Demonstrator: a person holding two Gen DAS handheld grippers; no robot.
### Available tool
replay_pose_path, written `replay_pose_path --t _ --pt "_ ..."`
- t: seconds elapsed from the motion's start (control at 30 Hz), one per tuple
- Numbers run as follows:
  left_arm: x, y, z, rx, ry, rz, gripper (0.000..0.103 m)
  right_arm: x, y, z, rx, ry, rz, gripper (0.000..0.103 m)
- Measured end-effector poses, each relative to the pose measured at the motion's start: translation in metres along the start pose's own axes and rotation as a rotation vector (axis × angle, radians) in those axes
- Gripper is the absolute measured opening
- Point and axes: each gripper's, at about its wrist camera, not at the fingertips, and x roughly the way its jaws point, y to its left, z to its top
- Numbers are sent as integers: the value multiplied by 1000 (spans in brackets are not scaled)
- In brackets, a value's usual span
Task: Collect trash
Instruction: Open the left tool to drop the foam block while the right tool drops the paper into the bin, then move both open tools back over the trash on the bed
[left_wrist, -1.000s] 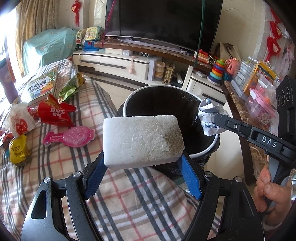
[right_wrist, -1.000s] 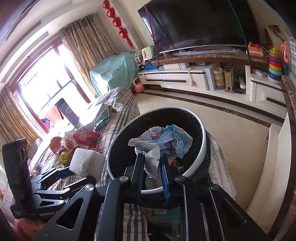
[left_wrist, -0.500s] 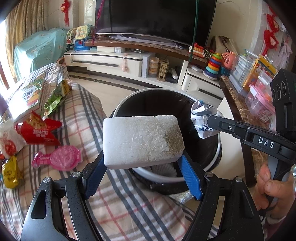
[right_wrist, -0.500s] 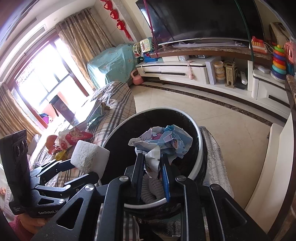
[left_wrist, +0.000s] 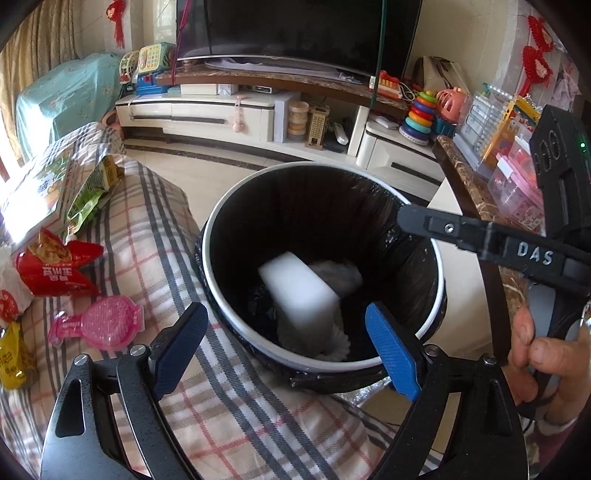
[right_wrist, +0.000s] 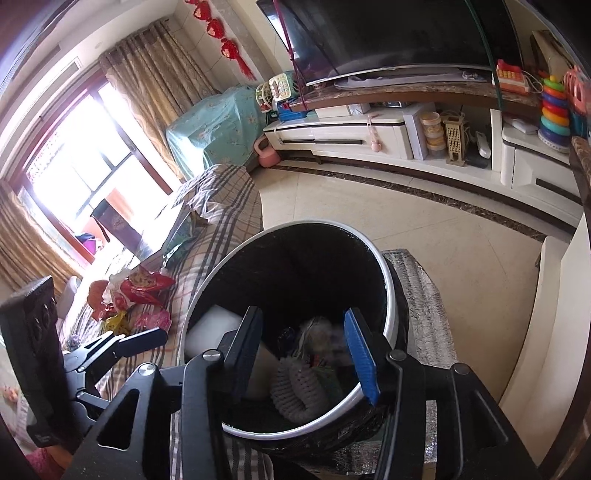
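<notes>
A black trash bin with a white rim (left_wrist: 236, 343) (right_wrist: 391, 295) stands beside the plaid sofa. A white foam block (left_wrist: 299, 291) (right_wrist: 210, 325) lies inside it, with crumpled paper (left_wrist: 340, 273) (right_wrist: 321, 332) and white cup liners (right_wrist: 295, 391). My left gripper (left_wrist: 286, 343) is open and empty over the bin's near rim. My right gripper (right_wrist: 303, 350) is open and empty above the bin; its finger (left_wrist: 461, 230) shows in the left wrist view.
On the plaid sofa (left_wrist: 166, 229) lie a red snack bag (left_wrist: 55, 269), a pink packet (left_wrist: 99, 321), a green bag (left_wrist: 92, 195), a yellow wrapper (left_wrist: 11, 354) and a box (left_wrist: 33, 188). A TV stand (left_wrist: 258, 110) and a toy shelf (left_wrist: 498, 158) stand beyond.
Both grippers opened over the bin. The foam block left my left gripper and the crumpled paper left my right one; both now lie in the bin.
</notes>
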Motion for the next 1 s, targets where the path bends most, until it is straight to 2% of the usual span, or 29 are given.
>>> replay_pose_path --t 0.33,0.67,0.87,1.0 --pt "-8 19 -22 -85 -8 4 90 -9 10 -5 5 -20 6 54" --pt "-35 53 -62 -215 -33 32 90 -7 44 -25 -26 -18 40 76" --pt "-58 80 -88 -297 -70 76 90 -3 67 -36 -52 -6 62 85" --pt "-70 99 -104 -357 -92 97 90 2 86 -44 -77 7 80 88"
